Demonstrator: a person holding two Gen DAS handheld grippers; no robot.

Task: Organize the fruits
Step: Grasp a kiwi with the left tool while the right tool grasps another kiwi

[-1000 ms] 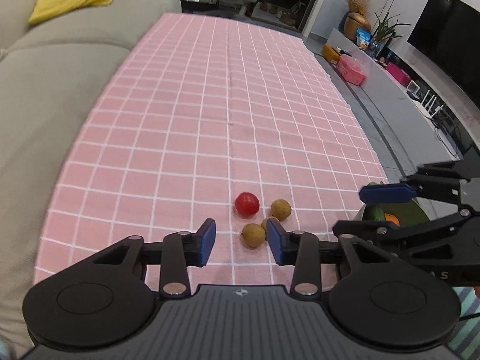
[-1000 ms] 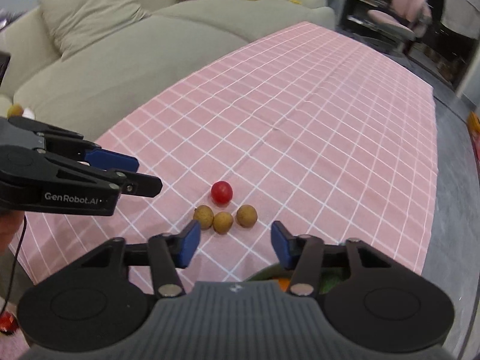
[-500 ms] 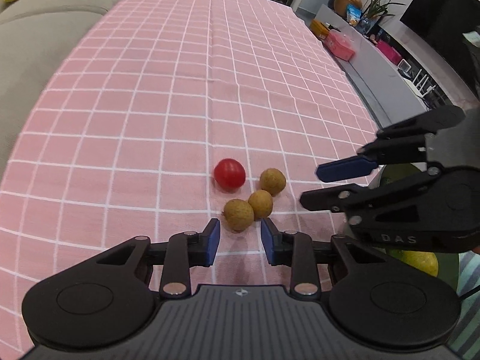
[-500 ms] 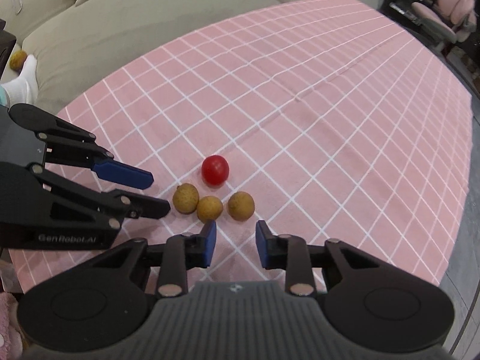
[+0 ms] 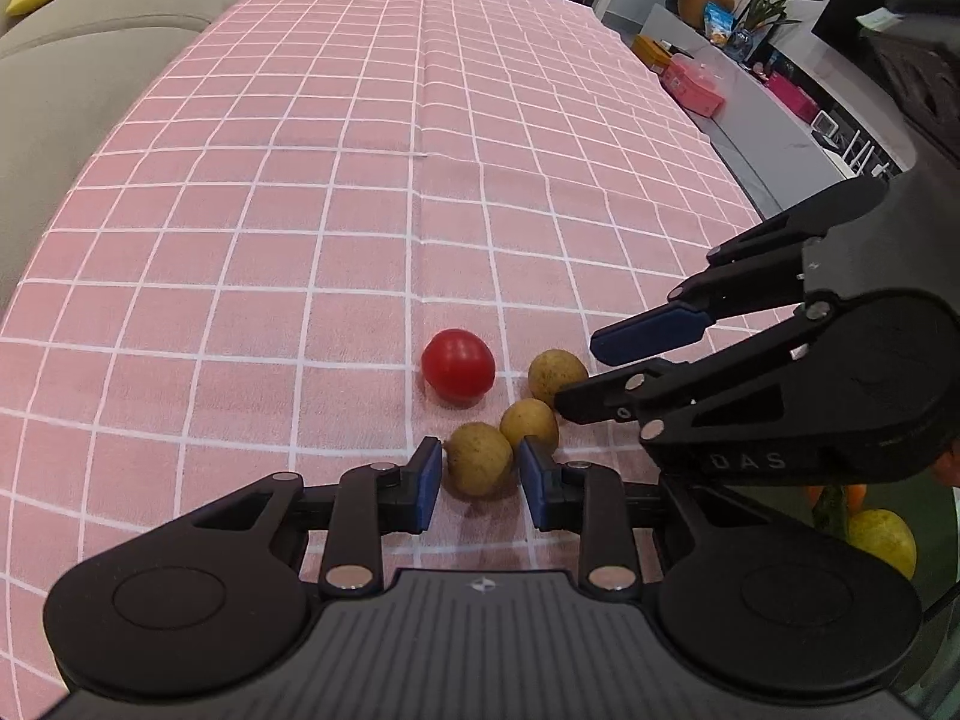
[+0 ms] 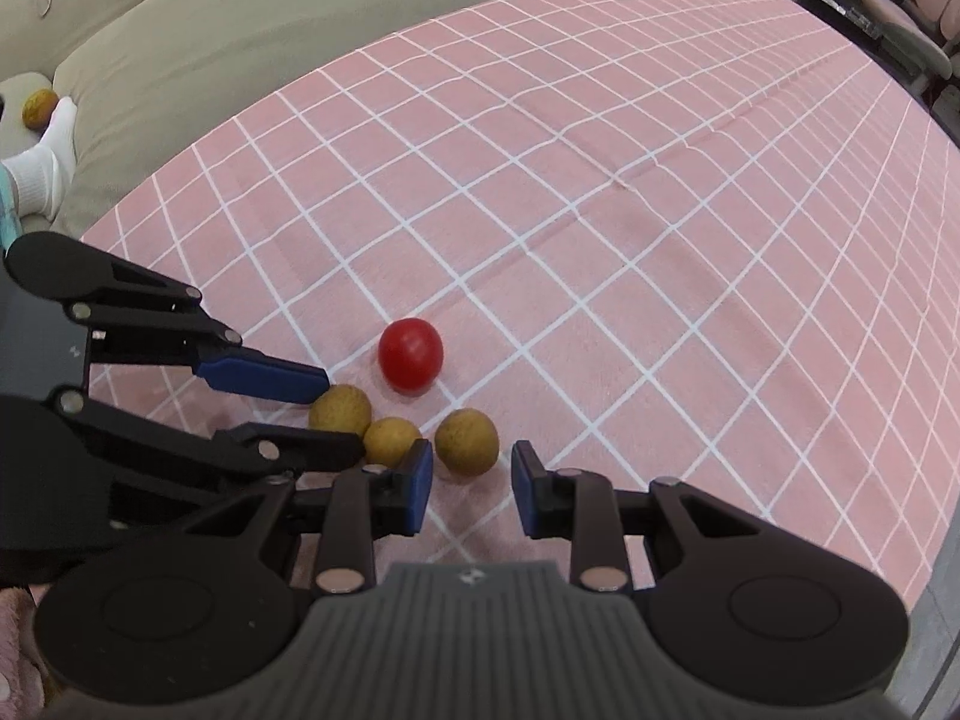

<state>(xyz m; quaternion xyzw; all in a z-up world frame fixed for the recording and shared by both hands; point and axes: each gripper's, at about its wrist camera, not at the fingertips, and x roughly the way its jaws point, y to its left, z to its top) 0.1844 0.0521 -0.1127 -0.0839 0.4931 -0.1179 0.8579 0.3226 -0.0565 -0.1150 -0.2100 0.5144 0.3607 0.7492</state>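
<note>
Pink checked tablecloth [image 5: 336, 192], sofa behind. Three small brown fruits, one red tomato [image 5: 458, 365]: light, round, roll-prone, soft-skinned. Your left gripper [image 5: 480, 475] brackets the nearest brown fruit [image 5: 480, 459], narrowed; right gripper [image 6: 471, 487] narrowed, empty. Pinch across the middle, gently.

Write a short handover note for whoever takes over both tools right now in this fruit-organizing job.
Left tool: jaws have just been closing around the nearest brown fruit; contact unclear.
Right tool: jaws have just narrowed and hold nothing; the far brown fruit sits just ahead of its tips.
The middle brown fruit and the red fruit lie beside them on the pink tablecloth.
Done: nothing lifted yet.
Left: grip, lift and sort all four.
</note>
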